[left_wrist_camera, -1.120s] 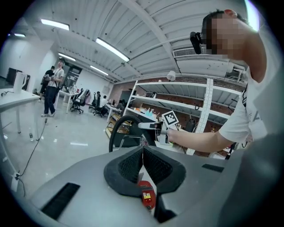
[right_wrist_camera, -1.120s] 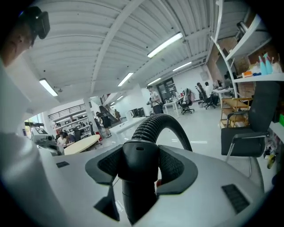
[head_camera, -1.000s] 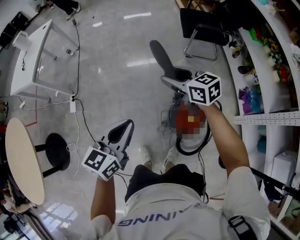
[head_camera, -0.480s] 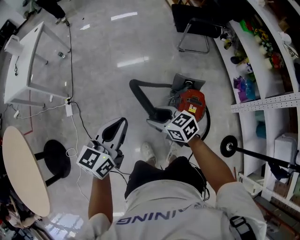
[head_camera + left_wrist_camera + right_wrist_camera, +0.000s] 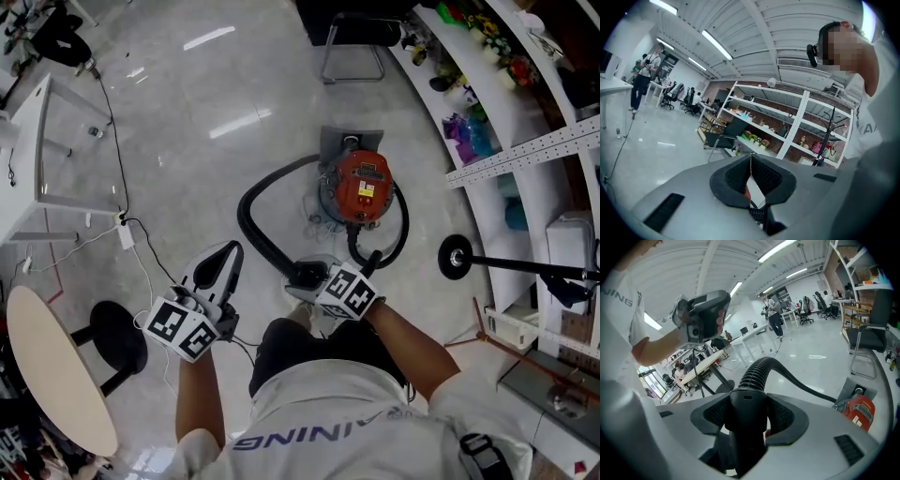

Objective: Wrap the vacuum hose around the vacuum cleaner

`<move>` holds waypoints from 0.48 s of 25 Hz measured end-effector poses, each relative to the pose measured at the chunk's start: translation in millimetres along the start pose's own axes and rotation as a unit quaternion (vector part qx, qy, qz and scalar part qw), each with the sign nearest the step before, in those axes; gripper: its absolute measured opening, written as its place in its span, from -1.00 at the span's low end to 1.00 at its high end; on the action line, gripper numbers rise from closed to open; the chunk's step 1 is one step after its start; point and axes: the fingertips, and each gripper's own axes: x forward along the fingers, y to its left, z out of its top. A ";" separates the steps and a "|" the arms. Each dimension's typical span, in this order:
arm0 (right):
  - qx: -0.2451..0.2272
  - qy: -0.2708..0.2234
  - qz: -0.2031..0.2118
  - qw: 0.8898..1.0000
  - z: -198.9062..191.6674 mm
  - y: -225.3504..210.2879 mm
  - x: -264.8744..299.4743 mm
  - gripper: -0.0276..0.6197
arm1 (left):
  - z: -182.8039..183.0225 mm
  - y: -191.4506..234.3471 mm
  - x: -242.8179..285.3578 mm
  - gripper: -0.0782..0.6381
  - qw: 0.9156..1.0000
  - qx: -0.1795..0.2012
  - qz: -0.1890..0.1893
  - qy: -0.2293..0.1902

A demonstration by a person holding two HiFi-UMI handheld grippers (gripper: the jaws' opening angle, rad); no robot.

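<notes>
right gripper (image 5: 749,416) has its jaws spread wide and clamped on the hose (image 5: 246,211) – the two dark pads press the smooth black cuff (image 5: 743,401) at the hose's end from both sides, and the ribbed part rises out above the jaws. in the head view this gripper sits low and close to the person's body, pointing left, with the cuff at its tips.

from there the hose sweeps out to the left in a broad arc over the floor (image 5: 187,141) and curves back to the top of the red vacuum cleaner (image 5: 361,185), which stands on the floor a little beyond the gripper. another black curve hugs the cleaner's near right side; whether it is part of the same hose i cannot tell.

left gripper (image 5: 751,158) is closed – its pad tips meet with nothing caught between them. it is held off to the left, well apart from the hose and the cleaner.
</notes>
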 end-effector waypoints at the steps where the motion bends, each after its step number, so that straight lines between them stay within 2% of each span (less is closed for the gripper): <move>1: -0.001 0.003 -0.003 1.000 -11.0 4.6 -3.4 -0.16 | -4.3 -7.1 1.0 -0.73 1.000 0.003 -0.003 0.003; 6: -0.003 0.008 -0.020 1.000 -71.8 23.6 -33.2 -0.16 | -28.0 -56.0 1.9 -0.73 1.000 0.022 -0.008 0.009; 12: 0.010 -0.001 -0.039 0.999 -157.8 43.6 -85.2 -0.16 | -72.8 -149.7 -13.9 -0.73 0.998 0.060 -0.012 0.015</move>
